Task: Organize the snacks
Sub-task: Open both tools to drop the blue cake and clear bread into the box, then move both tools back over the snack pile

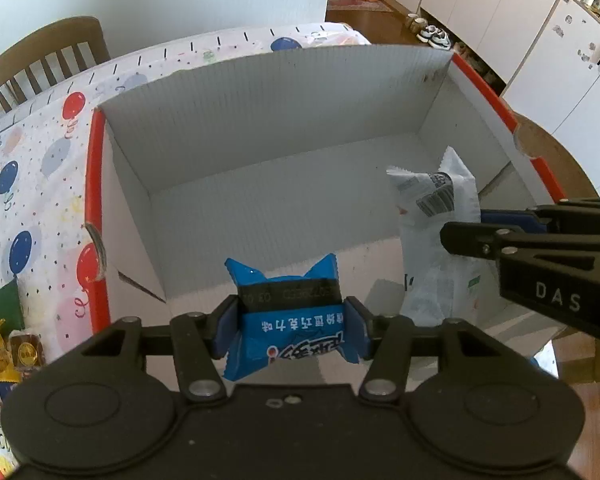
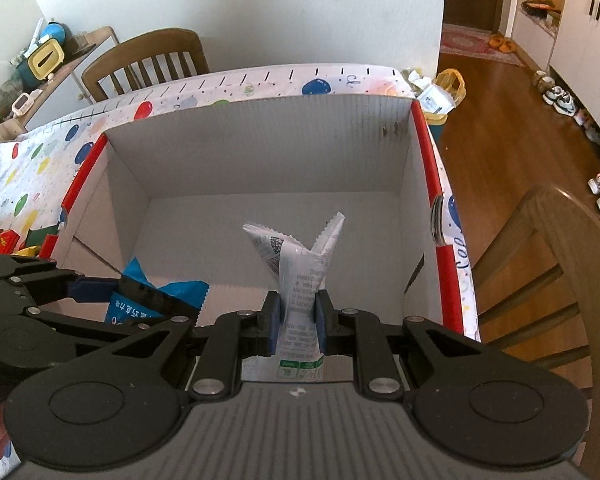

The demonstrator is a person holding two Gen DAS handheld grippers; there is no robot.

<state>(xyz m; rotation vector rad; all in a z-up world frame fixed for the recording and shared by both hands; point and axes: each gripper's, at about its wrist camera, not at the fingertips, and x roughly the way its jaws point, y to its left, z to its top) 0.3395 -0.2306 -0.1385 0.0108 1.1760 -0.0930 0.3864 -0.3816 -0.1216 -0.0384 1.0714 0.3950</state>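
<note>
A white cardboard box [image 1: 260, 128] with red rims stands open on the table; it also shows in the right wrist view [image 2: 260, 148]. My left gripper [image 1: 290, 320] is shut on a blue snack packet [image 1: 288, 336] and holds it over the box's near edge. My right gripper [image 2: 298, 320] is shut on a white snack packet [image 2: 300, 276], held upright over the box's near right part. In the left wrist view the right gripper [image 1: 472, 228] and white packet [image 1: 436, 240] are at the right. In the right wrist view the left gripper [image 2: 96, 290] and blue packet [image 2: 152, 300] are at the left.
The table wears a balloon-print cloth [image 1: 32, 184]. Loose snack packets lie at the left [image 1: 4, 352] and in the right wrist view [image 2: 4, 242]. Wooden chairs stand behind [image 2: 148, 60] and to the right [image 2: 540, 272]. The box floor [image 2: 228, 224] shows bare cardboard.
</note>
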